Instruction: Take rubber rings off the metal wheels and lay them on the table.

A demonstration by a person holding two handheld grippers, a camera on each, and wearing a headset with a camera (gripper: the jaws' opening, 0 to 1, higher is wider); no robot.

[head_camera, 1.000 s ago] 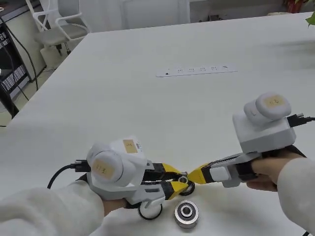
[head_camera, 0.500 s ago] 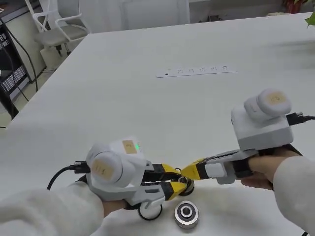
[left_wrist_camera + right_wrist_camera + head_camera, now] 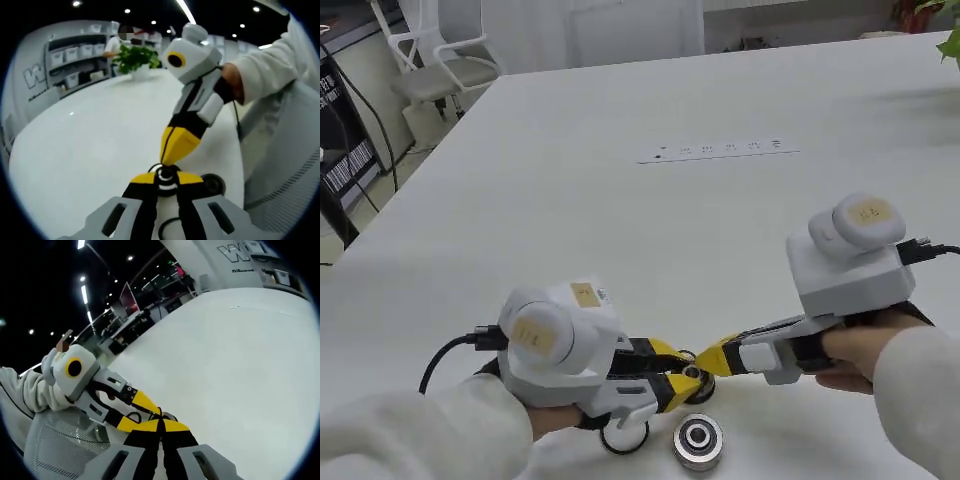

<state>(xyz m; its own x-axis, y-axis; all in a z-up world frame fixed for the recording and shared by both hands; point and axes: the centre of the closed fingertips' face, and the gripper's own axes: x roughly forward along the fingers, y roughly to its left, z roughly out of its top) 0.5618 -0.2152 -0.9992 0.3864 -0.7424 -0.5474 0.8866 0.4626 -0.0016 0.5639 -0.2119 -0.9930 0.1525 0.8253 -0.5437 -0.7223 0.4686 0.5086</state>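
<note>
L tongs (image 3: 167,177) clamped tight on metal wheel (image 3: 167,182), just above tabletop (image 3: 620,220). R tongs (image 3: 172,151) nose-to-nose w/ it from opposite side, pinched shut, apparently on rubber ring (image 3: 156,167) edge. Peel prob. straight back toward R side. Spare wheel (image 3: 698,442) + loose ring (image 3: 623,437) lie near; bare white surface beyond.

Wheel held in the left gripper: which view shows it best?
Left gripper view: the wheel sits close and centred, clamped between the left gripper's yellow jaws. Head view shows it partly hidden by the jaws; right gripper view shows a sliver.
</note>
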